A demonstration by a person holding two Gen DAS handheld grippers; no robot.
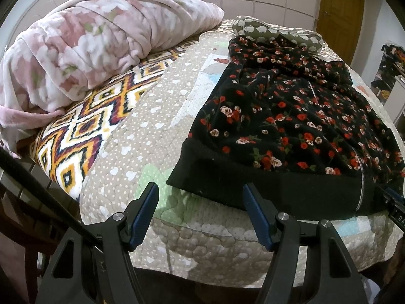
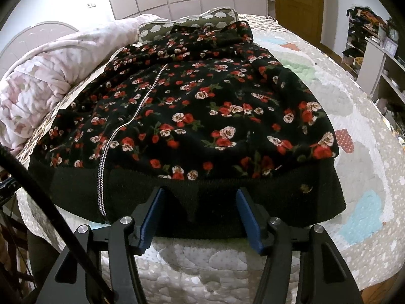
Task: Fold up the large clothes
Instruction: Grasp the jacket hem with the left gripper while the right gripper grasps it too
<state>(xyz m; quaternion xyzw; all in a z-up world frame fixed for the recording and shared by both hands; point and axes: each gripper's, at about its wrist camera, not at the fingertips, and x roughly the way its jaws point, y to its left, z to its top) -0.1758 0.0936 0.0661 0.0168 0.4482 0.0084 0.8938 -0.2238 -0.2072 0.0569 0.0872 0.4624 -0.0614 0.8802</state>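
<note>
A black zip-up jacket printed with red and white roses lies spread flat on the bed, its black ribbed hem along the near edge. My left gripper is open just over the hem's left corner, and neither pad touches the cloth. In the right wrist view the jacket fills the middle, with its silver zipper running down on the left. My right gripper is open with the hem band lying between its blue pads, not pinched.
The bed's quilted cover drops off at the near edge. A bunched pink floral blanket and an orange zigzag throw lie at the left. A grey dotted pillow sits behind the jacket. Shelves stand at the right.
</note>
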